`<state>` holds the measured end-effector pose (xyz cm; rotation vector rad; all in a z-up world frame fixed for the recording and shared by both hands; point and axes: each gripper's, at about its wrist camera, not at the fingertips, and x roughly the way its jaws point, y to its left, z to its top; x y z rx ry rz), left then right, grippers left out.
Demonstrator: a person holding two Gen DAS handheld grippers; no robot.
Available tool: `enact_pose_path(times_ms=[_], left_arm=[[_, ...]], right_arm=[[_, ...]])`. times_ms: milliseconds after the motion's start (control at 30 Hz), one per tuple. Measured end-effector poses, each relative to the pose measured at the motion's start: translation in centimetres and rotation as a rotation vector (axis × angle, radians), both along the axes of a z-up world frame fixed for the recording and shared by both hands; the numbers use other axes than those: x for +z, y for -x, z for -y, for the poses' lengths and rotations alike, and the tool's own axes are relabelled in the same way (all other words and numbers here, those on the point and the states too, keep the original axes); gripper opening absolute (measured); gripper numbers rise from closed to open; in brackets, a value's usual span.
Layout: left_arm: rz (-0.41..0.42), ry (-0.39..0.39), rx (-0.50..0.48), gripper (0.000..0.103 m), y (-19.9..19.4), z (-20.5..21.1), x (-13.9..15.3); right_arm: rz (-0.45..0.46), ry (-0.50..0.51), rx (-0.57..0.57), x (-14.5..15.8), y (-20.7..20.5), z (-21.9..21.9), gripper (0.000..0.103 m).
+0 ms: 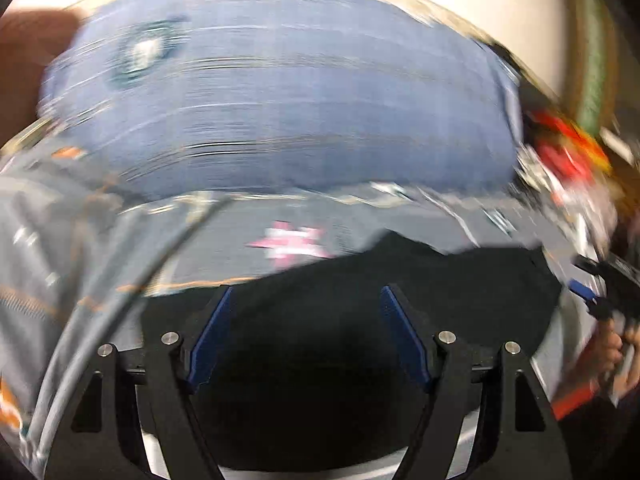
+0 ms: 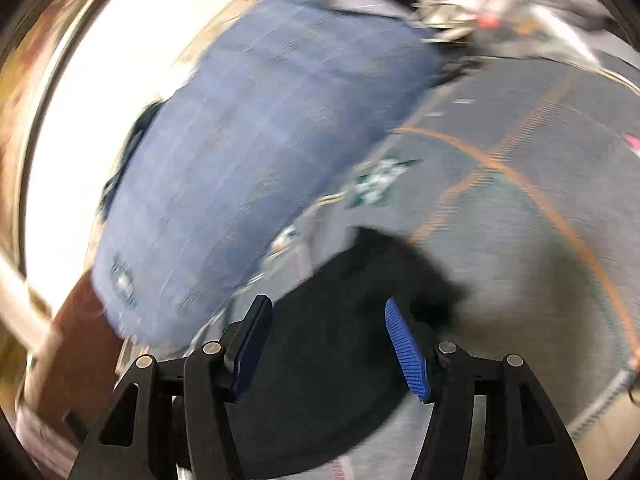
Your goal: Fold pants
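Observation:
Black pants lie in a dark heap on a grey patterned cover, blurred by motion. My left gripper is open just above the heap, its blue-padded fingers apart with nothing between them. In the right wrist view the black pants lie under and ahead of my right gripper, which is open and empty, its ribbed blue pads spread wide. The right gripper also shows at the right edge of the left wrist view, held by a hand.
A large blue checked pillow lies beyond the pants, also in the right wrist view. The grey cover has orange lines. Red and white items sit at the right. A grey cable crosses the left.

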<state>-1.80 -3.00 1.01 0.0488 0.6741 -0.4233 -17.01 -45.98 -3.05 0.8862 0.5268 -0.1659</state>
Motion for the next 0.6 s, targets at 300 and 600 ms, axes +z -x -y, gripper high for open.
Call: enact_pose_path(times_ms=[300, 600], left_arm=[[-0.087, -0.163, -0.208, 0.076, -1.2, 12.3, 0.7], [-0.081, -0.242, -0.345, 0.075, -0.2, 17.5, 0.8]], right_arm=[[-0.047, -0.121, 0.011, -1.8, 1.6, 1.2, 0.062], [-0.084, -0.256, 0.056, -4.0, -0.2, 1.1, 0.062]])
